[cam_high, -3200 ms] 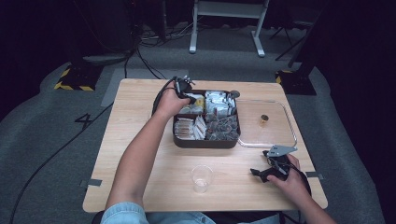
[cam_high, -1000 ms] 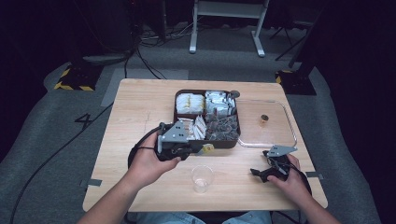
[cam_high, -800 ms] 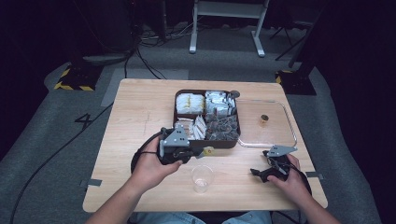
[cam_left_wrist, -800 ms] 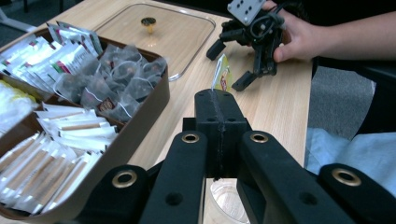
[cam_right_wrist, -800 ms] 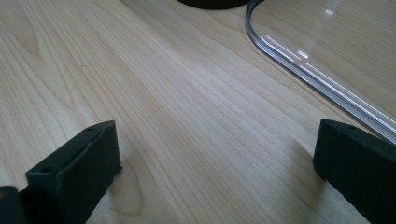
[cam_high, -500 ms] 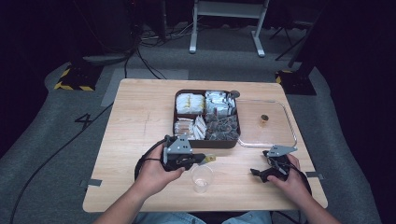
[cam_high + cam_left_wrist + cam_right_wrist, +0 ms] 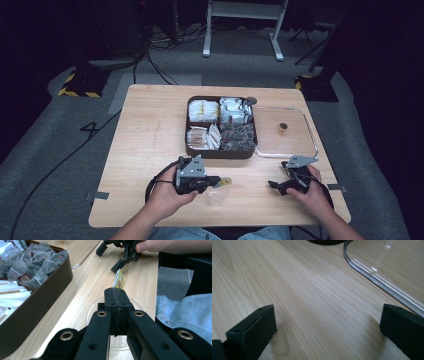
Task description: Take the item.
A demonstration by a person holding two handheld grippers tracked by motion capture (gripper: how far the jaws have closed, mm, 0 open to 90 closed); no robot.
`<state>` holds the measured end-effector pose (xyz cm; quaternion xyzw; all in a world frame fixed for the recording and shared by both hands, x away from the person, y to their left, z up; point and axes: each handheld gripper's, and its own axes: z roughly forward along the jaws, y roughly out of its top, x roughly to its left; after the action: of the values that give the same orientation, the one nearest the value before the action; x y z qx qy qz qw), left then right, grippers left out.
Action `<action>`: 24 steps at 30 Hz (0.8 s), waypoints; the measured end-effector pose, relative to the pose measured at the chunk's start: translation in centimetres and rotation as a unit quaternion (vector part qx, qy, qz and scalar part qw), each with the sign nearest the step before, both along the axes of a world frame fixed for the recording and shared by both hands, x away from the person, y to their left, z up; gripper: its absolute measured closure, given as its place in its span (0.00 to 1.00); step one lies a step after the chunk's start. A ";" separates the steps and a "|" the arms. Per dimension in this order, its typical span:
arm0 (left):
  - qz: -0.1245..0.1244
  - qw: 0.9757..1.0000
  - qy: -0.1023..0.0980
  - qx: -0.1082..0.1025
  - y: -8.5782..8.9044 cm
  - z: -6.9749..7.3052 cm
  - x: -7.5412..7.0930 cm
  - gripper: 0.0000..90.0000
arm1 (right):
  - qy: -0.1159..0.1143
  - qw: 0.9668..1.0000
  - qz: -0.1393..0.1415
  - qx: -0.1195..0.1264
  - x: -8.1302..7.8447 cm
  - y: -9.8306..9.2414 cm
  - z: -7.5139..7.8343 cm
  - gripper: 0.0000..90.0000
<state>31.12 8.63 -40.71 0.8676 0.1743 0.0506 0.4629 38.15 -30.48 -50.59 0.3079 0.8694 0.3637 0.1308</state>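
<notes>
One sachet (image 7: 119,281) in left gripper (image 7: 117,298)

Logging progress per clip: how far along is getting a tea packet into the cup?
Done: the clear lid lies on the table beside the open box, and a yellow tea packet is out of it. In hand: the left claw is shut on that packet above the clear cup. Left: letting it go into the cup, which looks empty. The right claw rests open on the table.
</notes>
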 end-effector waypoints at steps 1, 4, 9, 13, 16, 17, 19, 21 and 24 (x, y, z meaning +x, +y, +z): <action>-0.001 1.000 0.000 0.004 0.0 -0.1 -0.1 1.00 | 0.000 1.000 0.000 0.000 0.0 0.0 0.0 0.01; 0.000 1.000 0.002 0.004 0.1 -0.3 -0.2 1.00 | 0.000 1.000 0.000 0.000 0.0 0.0 0.0 0.01; -0.001 1.000 0.008 0.003 0.3 -0.6 -0.3 1.00 | 0.000 1.000 0.000 0.000 0.0 0.0 0.0 0.01; -0.007 1.000 0.015 0.001 0.3 -0.8 -0.3 0.99 | 0.000 1.000 0.000 0.000 0.0 0.0 0.0 0.01; -0.007 1.000 0.016 -0.004 0.2 -1.0 -0.3 0.77 | 0.000 1.000 0.000 0.000 0.0 0.0 0.0 0.01; -0.006 1.000 0.008 0.000 0.1 -1.1 -0.3 0.72 | 0.000 1.000 0.000 0.000 0.0 0.0 0.0 0.01; -0.006 1.000 0.007 -0.003 0.2 -1.0 -0.3 0.64 | 0.000 1.000 0.000 0.000 0.0 0.0 0.0 0.01; -0.003 1.000 0.008 -0.007 0.3 -1.0 -0.2 0.62 | 0.000 1.000 0.000 0.000 0.0 0.0 0.0 0.01; -0.002 1.000 0.007 -0.006 0.4 -0.9 -0.1 0.58 | 0.000 1.000 0.000 0.000 0.0 0.0 0.0 0.01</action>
<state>31.01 9.00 -41.66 0.8656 0.1764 0.0423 0.4667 38.15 -30.48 -50.59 0.3077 0.8694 0.3636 0.1309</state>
